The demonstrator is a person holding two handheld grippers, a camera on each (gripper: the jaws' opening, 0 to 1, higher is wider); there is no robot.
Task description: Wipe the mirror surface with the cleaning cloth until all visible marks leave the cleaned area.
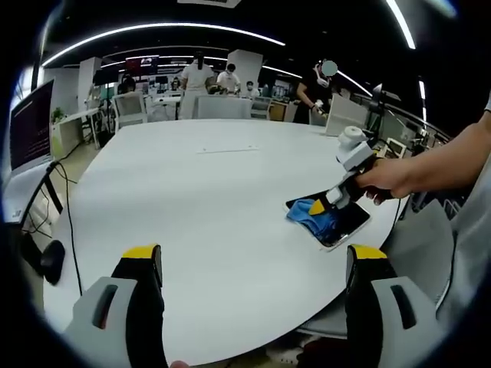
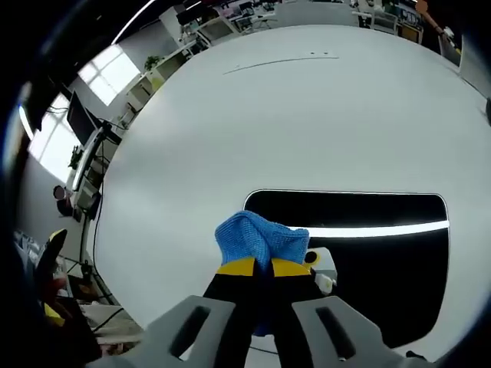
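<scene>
So the right gripper point(image 2: 255, 266) is clenched on the blue cloth point(image 2: 258, 237), pressing it down on the near left part of the mirror point(image 2: 383, 261), which lies flat on the white surface point(image 2: 253, 123). Mirror's dark with a bright light strip reflected across it. In the left gripper view, the left gripper point(image 1: 253, 261) hangs released over the surface, jaws wide apart, holding nothing. Further off a hand point(image 1: 387, 180) holds the right gripper, and way back there are people and desks

Rectangular dark mirror point(image 2: 360, 253) flat on table, bunched blue cloth point(image 2: 259, 238) apparently touching its left end
</scene>
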